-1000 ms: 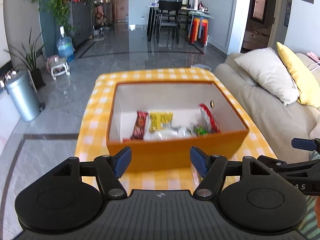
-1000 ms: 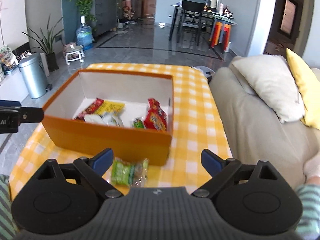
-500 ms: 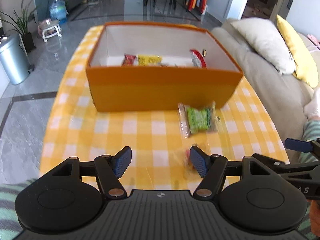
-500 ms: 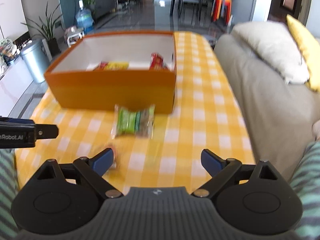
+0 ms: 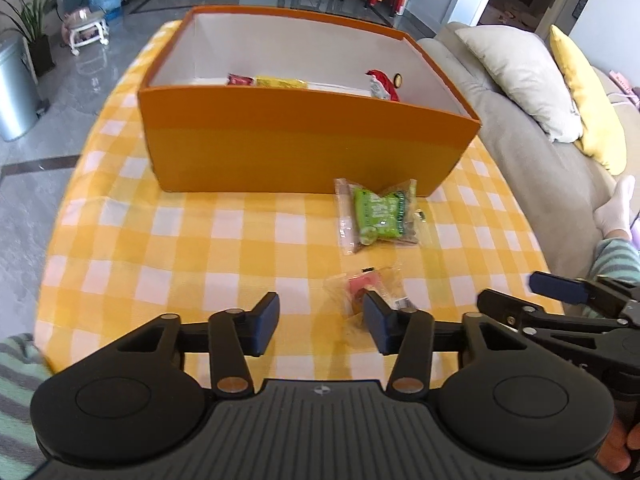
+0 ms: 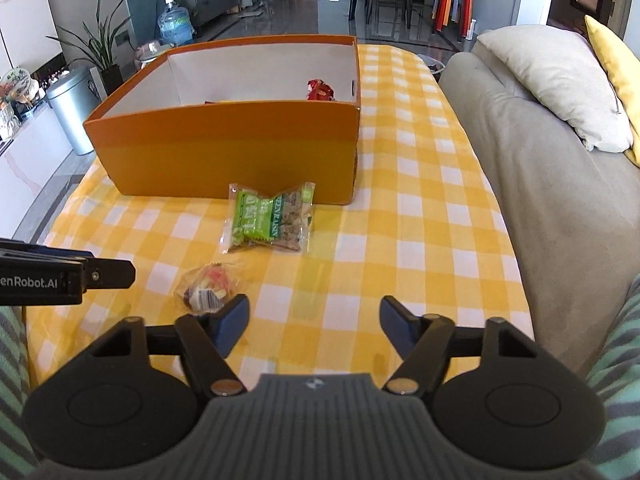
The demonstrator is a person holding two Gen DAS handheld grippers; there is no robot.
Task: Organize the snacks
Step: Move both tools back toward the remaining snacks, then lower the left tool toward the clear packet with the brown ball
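An orange box [image 5: 304,148] [image 6: 236,152] stands on the yellow checked tablecloth [image 5: 168,248] and holds several snack packs. In front of it lies a green snack packet [image 5: 378,216] [image 6: 272,220]. Nearer me lies a small clear packet with red contents [image 5: 368,288] [image 6: 210,286]. My left gripper [image 5: 320,322] hovers low over the cloth, its jaws closing with nothing between them; its right fingertip [image 5: 376,324] sits just before the small packet. My right gripper [image 6: 314,322] is also closing on nothing, its left fingertip [image 6: 232,320] beside the small packet.
A grey sofa [image 6: 540,168] with a white pillow [image 6: 560,80] and a yellow cushion [image 5: 588,96] runs along the table's right side. A metal bin [image 5: 12,92], plants and a water bottle [image 6: 174,24] stand on the floor at left. Striped sleeves frame both views.
Both grippers have sunk and tilted down toward the tablecloth, so the two loose packets came into view. Both pairs of jaws have narrowed since half a second ago.
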